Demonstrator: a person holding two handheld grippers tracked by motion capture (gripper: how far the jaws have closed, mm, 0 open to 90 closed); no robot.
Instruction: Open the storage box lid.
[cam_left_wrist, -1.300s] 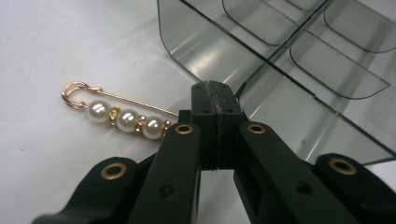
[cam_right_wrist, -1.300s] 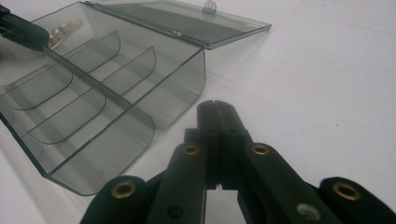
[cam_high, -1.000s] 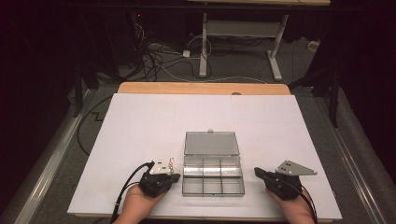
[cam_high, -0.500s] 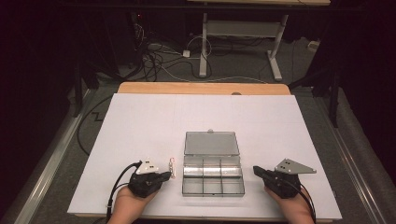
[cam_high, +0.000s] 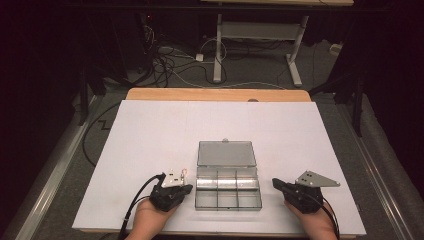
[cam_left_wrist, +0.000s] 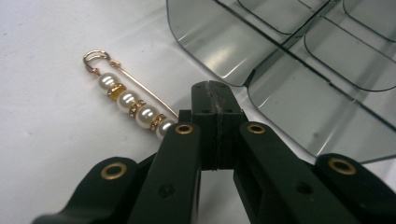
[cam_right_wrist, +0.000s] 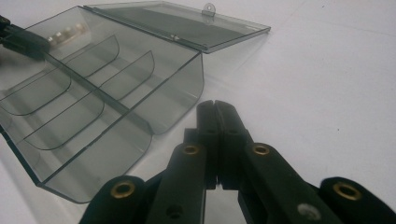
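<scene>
A clear smoky plastic box (cam_high: 228, 199) with several compartments lies on the white table (cam_high: 150, 135), its lid (cam_high: 226, 153) folded flat behind it. A gold pin strung with pearls (cam_left_wrist: 130, 105) lies on the table just left of the box (cam_left_wrist: 299, 88). My left gripper (cam_left_wrist: 215, 86) is shut, with its tip beside the pin's near end and nothing between the jaws. In the high view it (cam_high: 188, 189) sits at the box's left side. My right gripper (cam_right_wrist: 215, 105) is shut with nothing in it, and rests at the box's (cam_right_wrist: 102, 107) right side (cam_high: 275, 183).
The table's near edge runs right under both hands. Beyond the white sheet a wooden table edge (cam_high: 215, 94) shows, then floor with cables (cam_high: 170, 60) and a desk frame (cam_high: 255, 35). In the right gripper view the lid (cam_right_wrist: 187, 23) lies flat on the table.
The left gripper drifted slightly left, then came back toward the box. The right gripper and the box have not moved.
</scene>
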